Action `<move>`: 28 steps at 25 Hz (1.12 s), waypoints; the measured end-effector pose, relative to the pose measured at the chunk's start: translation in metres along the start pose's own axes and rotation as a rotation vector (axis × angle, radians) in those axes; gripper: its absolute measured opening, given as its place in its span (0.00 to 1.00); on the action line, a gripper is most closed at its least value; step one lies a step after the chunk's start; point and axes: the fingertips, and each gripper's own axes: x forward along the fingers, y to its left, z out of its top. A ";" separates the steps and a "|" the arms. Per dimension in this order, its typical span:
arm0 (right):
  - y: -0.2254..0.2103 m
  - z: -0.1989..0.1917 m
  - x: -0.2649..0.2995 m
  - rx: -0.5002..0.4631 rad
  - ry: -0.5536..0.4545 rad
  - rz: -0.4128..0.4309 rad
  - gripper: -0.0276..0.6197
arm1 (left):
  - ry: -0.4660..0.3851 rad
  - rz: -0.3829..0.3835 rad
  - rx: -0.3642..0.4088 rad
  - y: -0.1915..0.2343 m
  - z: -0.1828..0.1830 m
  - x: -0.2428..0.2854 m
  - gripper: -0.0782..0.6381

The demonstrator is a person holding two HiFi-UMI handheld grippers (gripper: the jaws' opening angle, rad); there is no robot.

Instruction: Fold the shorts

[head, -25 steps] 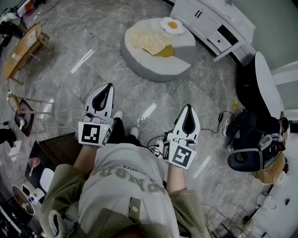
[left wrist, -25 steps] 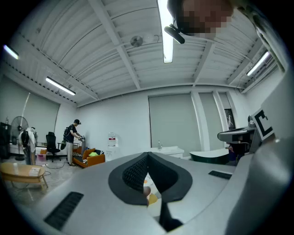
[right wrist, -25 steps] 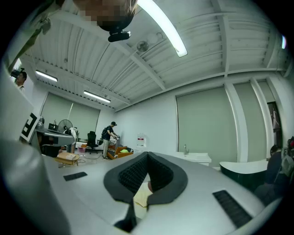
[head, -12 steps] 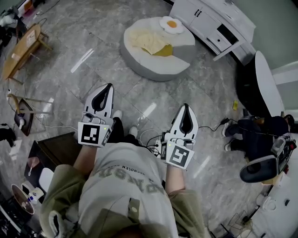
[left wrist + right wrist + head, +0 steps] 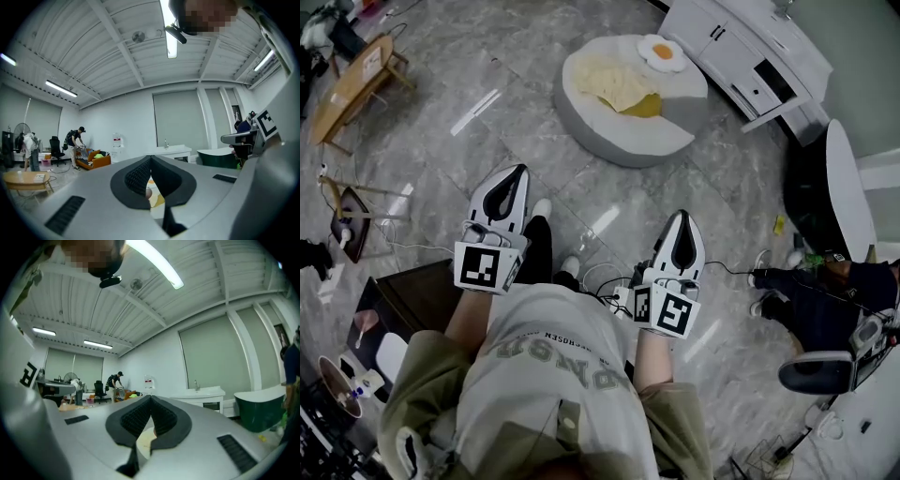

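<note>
A pale yellow garment (image 5: 621, 84), apparently the shorts, lies crumpled on a round grey floor cushion (image 5: 619, 141), beside a fried-egg pillow (image 5: 667, 53). Both grippers are held level in front of the person, well short of the cushion and above the marble floor. My left gripper (image 5: 508, 174) is shut with nothing in it, and my right gripper (image 5: 684, 218) is likewise shut and empty. In the left gripper view the closed jaws of the left gripper (image 5: 150, 160) point at the far room, with a sliver of yellow cloth (image 5: 158, 200) below them. In the right gripper view the right gripper (image 5: 151, 400) looks the same.
A white cabinet (image 5: 750, 56) stands behind the cushion. A person sits on a black office chair (image 5: 825, 370) at the right, by a dark round tub (image 5: 825, 197). A wooden table (image 5: 352, 89) is far left, and cables (image 5: 600, 281) and a dark box (image 5: 417, 295) lie near the feet.
The head view has shifted, so the cushion sits further right in the picture. My right gripper drifted slightly right and down. The seated person at the right rolled their chair lower in the picture.
</note>
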 end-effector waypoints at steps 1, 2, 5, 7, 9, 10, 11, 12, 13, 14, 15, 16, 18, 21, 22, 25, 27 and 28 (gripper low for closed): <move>-0.001 -0.001 0.007 0.032 0.000 0.004 0.07 | 0.013 -0.004 0.008 0.004 -0.001 0.006 0.13; -0.001 -0.002 0.014 0.053 0.005 0.015 0.08 | 0.026 -0.009 0.013 0.009 -0.003 0.012 0.13; 0.012 -0.010 0.039 0.075 0.030 0.071 0.44 | 0.050 -0.025 -0.009 0.030 -0.010 0.032 0.32; 0.021 -0.015 0.054 0.062 0.039 0.079 0.45 | 0.064 -0.041 -0.021 0.045 -0.018 0.046 0.50; 0.032 -0.019 0.073 0.043 0.044 0.079 0.45 | 0.074 -0.046 -0.015 0.062 -0.024 0.060 0.52; 0.036 -0.020 0.084 0.037 0.046 0.077 0.45 | 0.080 -0.048 -0.011 0.071 -0.026 0.069 0.52; 0.040 -0.022 0.095 0.035 0.048 0.073 0.45 | 0.085 -0.051 -0.009 0.080 -0.027 0.078 0.52; 0.044 -0.023 0.107 0.032 0.052 0.069 0.45 | 0.088 -0.056 -0.009 0.088 -0.028 0.088 0.52; 0.048 -0.025 0.119 0.030 0.056 0.063 0.45 | 0.090 -0.063 -0.011 0.097 -0.029 0.098 0.52; 0.051 -0.026 0.130 0.026 0.060 0.057 0.45 | 0.091 -0.071 -0.013 0.105 -0.030 0.108 0.52; 0.055 -0.027 0.142 0.022 0.063 0.050 0.45 | 0.092 -0.078 -0.013 0.115 -0.030 0.118 0.52; 0.059 -0.028 0.154 0.018 0.064 0.042 0.45 | 0.093 -0.084 -0.010 0.125 -0.030 0.128 0.52; 0.067 -0.027 0.178 0.013 0.063 0.022 0.45 | 0.092 -0.099 0.001 0.146 -0.024 0.150 0.52; 0.076 -0.023 0.210 0.010 0.060 -0.004 0.45 | 0.084 -0.119 0.012 0.173 -0.016 0.180 0.52; 0.078 -0.023 0.219 0.008 0.060 -0.012 0.45 | 0.080 -0.125 0.013 0.181 -0.016 0.188 0.52; 0.081 -0.022 0.240 0.001 0.060 -0.031 0.45 | 0.069 -0.143 0.015 0.198 -0.015 0.210 0.52; 0.083 -0.025 0.252 -0.004 0.065 -0.038 0.45 | 0.066 -0.150 0.014 0.206 -0.019 0.223 0.52; 0.083 -0.028 0.257 -0.008 0.070 -0.040 0.45 | 0.073 -0.155 0.017 0.210 -0.023 0.229 0.52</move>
